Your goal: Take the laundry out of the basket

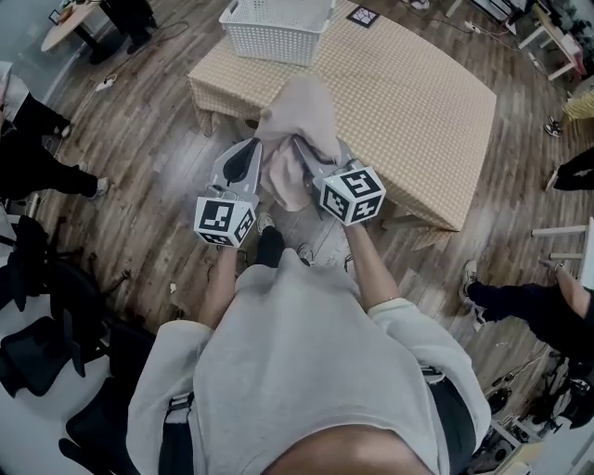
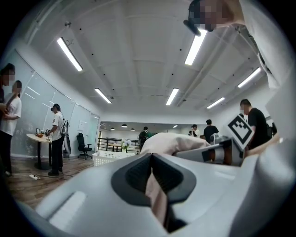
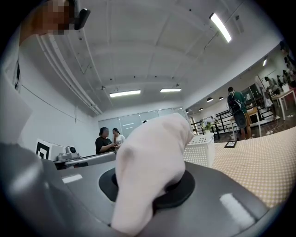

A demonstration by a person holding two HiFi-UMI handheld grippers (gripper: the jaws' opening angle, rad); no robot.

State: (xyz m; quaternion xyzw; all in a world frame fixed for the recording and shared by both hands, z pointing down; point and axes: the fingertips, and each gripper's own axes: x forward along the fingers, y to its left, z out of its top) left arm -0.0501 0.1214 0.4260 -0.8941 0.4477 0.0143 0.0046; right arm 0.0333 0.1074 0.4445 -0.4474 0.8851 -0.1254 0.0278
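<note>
Visibly, left hand-held gripper [image 1: 256, 151], right hand-held gripper [image 1: 304, 151] both clamp pink garment [image 1: 302, 111].

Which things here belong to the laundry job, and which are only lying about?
For the job: pale cloth, gripped by left gripper and right gripper; white basket.
Lying about: marker card on the table; black chairs on the floor.
</note>
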